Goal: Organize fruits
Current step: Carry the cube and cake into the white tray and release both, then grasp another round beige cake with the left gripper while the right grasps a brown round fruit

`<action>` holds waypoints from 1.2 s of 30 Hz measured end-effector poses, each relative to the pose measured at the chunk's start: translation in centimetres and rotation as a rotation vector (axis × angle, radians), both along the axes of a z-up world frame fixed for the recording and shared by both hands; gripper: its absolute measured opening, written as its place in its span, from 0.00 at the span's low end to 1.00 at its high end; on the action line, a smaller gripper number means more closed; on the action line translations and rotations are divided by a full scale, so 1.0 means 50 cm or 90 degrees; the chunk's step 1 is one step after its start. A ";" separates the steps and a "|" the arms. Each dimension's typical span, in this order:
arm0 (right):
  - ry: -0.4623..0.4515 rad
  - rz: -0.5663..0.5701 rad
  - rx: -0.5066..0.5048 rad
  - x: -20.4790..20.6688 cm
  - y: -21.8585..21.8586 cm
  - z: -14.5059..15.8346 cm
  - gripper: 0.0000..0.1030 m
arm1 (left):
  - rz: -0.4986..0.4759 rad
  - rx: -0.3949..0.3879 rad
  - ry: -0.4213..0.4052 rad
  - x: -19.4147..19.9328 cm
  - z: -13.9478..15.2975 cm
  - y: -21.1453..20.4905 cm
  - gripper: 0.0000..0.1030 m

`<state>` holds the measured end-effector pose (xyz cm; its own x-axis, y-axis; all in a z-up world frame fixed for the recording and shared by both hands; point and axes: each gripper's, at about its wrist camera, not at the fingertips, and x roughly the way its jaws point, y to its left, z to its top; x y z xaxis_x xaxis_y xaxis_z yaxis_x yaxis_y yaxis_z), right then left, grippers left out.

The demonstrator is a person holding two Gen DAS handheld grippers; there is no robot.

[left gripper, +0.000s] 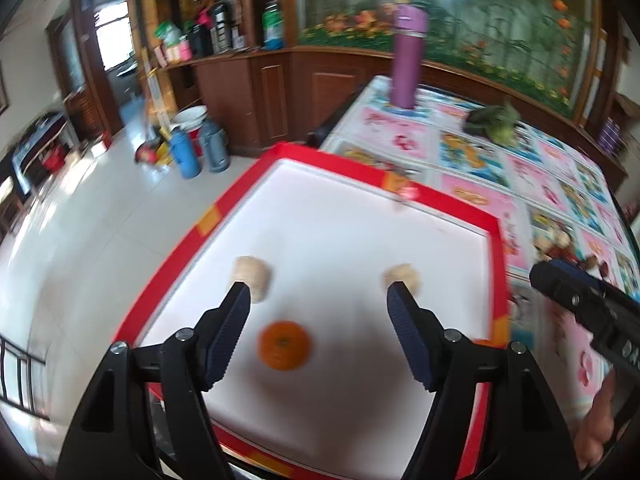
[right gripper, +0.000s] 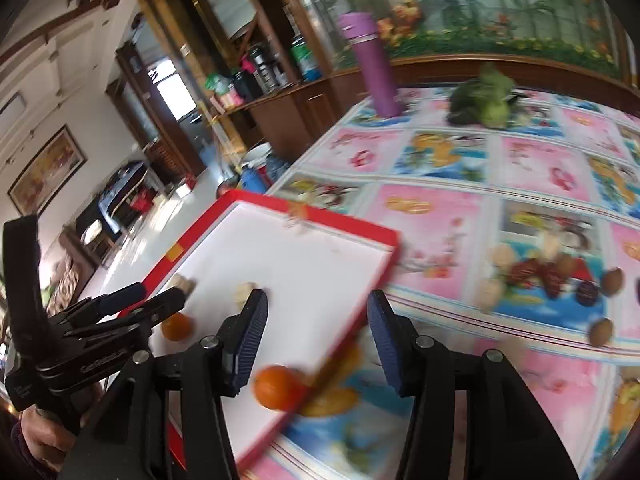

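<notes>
From the left wrist, the left tool (left gripper: 318, 300) hangs wide open and empty over a red-rimmed white tray (left gripper: 452, 200). A mandarin (left gripper: 285, 345) lies on the tray between its fingers, with two pale round pieces (left gripper: 252, 274) farther in.

From the right wrist, the right tool (right gripper: 318, 310) is spread wide, holding nothing, above the tray's edge. A second mandarin (right gripper: 276, 388) sits against the near rim. Walnuts and red dates (right gripper: 556, 272) lie scattered on the table's cartoon-print cloth (right gripper: 440, 208), well apart from the tray.
</notes>
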<state>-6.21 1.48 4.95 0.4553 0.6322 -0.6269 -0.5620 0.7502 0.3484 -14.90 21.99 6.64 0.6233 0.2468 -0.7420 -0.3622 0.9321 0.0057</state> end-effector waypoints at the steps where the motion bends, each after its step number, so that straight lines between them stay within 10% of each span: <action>1: 0.000 -0.015 0.003 0.003 -0.027 -0.001 0.50 | -0.018 0.002 -0.003 -0.001 0.005 -0.020 0.72; 19: -0.009 -0.155 -0.101 0.043 -0.322 -0.048 0.50 | -0.325 -0.027 0.025 0.074 -0.024 -0.339 0.77; 36: 0.000 -0.136 -0.168 0.093 -0.271 -0.085 0.24 | -0.337 -0.074 0.077 0.175 -0.104 -0.389 0.48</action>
<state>-1.55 -12.05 0.71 0.5600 0.3379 -0.7564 -0.3819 0.9155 0.1262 -6.17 2.52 1.45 0.5493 -0.1645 -0.8193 0.1524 0.9837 -0.0953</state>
